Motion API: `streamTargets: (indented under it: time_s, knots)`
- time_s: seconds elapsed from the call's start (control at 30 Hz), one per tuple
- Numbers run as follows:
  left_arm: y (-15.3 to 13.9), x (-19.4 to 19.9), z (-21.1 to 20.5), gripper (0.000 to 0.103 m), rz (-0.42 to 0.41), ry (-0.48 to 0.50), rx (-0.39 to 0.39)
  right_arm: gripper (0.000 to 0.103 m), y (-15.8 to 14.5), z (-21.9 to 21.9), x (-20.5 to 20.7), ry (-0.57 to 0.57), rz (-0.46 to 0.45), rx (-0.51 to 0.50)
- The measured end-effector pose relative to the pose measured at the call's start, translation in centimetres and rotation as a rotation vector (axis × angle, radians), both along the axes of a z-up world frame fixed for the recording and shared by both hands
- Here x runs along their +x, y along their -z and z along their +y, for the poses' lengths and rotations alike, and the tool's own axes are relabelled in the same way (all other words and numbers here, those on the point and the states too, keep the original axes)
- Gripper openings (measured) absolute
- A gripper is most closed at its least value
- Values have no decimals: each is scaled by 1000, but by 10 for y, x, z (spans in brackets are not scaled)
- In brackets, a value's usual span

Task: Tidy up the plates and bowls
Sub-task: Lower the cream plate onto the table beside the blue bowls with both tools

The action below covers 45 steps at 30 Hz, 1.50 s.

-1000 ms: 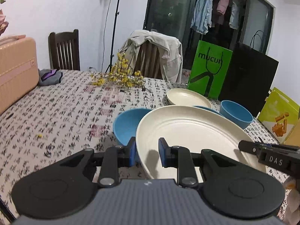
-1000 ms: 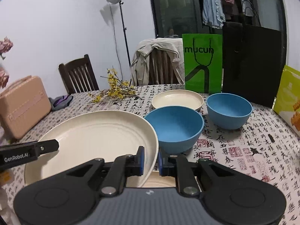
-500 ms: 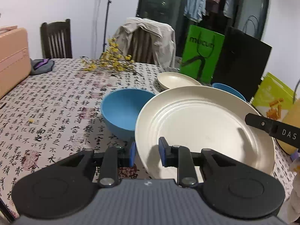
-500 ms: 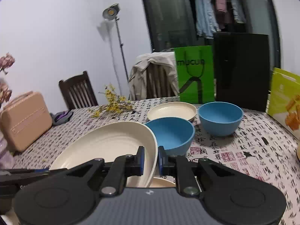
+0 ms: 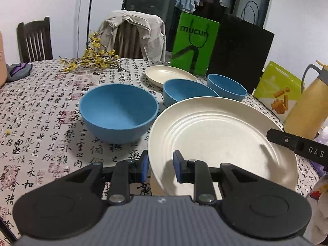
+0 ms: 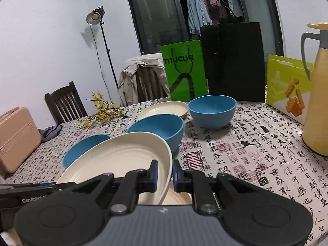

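A large cream plate (image 5: pixel 221 143) hangs just above the table, gripped on opposite rims. My left gripper (image 5: pixel 161 167) is shut on its near-left rim, and my right gripper (image 6: pixel 165 173) is shut on its right rim (image 6: pixel 123 160). The right gripper's finger (image 5: pixel 297 145) shows at the plate's far side in the left wrist view. Another cream plate (image 6: pixel 176 199) lies directly under it. Three blue bowls stand behind: one on the left (image 5: pixel 119 112), one in the middle (image 5: pixel 184 90), one at the right (image 5: pixel 227 86). A small cream plate (image 5: pixel 168 74) sits farther back.
A green bag (image 5: pixel 193 45) and a black bag (image 5: pixel 239 51) stand at the table's back. A yellow jug (image 6: pixel 317 94) and a yellow-green box (image 6: pixel 287 88) are on the right. Yellow flowers (image 5: pixel 96 61), a pink case (image 6: pixel 16 139) and chairs lie to the left.
Both grippers have carried the large plate lower and nearer, towards the right side. The left blue bowl and the two bowls behind now show clear of it.
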State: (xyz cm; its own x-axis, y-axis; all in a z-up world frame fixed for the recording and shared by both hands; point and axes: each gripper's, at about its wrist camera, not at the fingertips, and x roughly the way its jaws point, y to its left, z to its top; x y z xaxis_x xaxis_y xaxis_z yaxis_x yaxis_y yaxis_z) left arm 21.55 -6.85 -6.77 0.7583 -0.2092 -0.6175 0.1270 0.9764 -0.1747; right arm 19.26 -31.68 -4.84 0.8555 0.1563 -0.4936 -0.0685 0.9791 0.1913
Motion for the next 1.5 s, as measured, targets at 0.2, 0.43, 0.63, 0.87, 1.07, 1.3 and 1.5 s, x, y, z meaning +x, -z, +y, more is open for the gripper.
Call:
streamTargets:
  time_s: [0.2,0.43,0.63,0.87,1.07,1.3,1.5]
  knots:
    - [1,1,-1,24,-12,15,17,14,6,-2,-3,6,4,-1]
    - [4,1,0,24,-4,19,34,14,13,-2,-2,-11,14,14]
    - [9,1,-3,24,-17,42,62,14,21,-5,-2,-14,26,19]
    - [17,8,-3,24,-11,47,87,14,36,-6,1,-33,55,21]
    - [29,11,-4,24,8,66,116,14,47,-6,2,-48,55,7]
    - [41,13,-3,24,36,89,124,14,57,-5,4,-55,64,-2]
    - [49,14,-3,24,39,100,147,14,67,0,5,-57,77,-33]
